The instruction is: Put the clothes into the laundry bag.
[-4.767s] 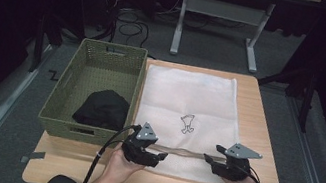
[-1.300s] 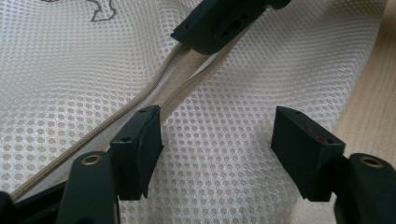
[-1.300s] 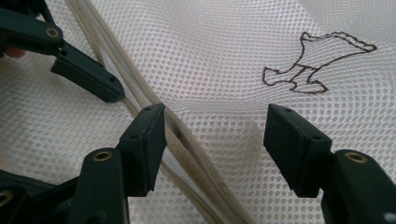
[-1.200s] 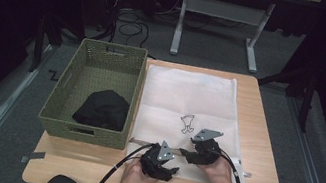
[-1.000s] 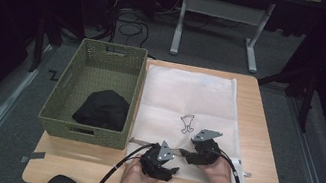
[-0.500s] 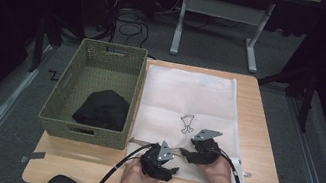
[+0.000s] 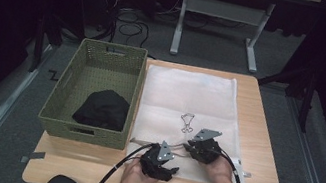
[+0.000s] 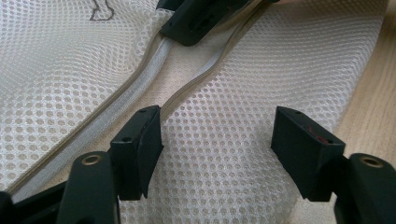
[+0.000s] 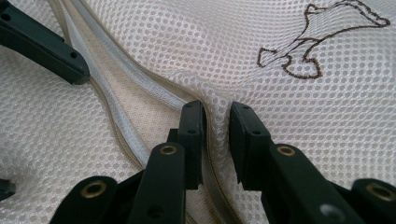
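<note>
A white mesh bag (image 7: 191, 91) lies flat on the wooden table (image 7: 264, 140), its zipper opening (image 8: 149, 70) near the front edge. My left gripper (image 7: 172, 167) (image 8: 219, 149) stands open over the mesh beside the lower zipper strip, and one fingertip (image 8: 140, 144) touches that strip. My right gripper (image 7: 187, 149) (image 9: 215, 140) has just been closing and now pinches a raised fold of the mesh at the upper zipper edge (image 9: 116, 107). One jaw of each gripper reaches into the other's view.
A green woven basket (image 7: 101, 55) stands left of the bag with a black garment (image 7: 102, 108) in it. A small brown embroidered figure (image 7: 187, 122) (image 9: 317, 46) marks the bag. Desk legs and cables lie on the floor behind the table.
Since the oldest frame both hands have come together at the middle of the bag's front edge, the right one further onto the mesh. Over the last second neither hand has shifted.
</note>
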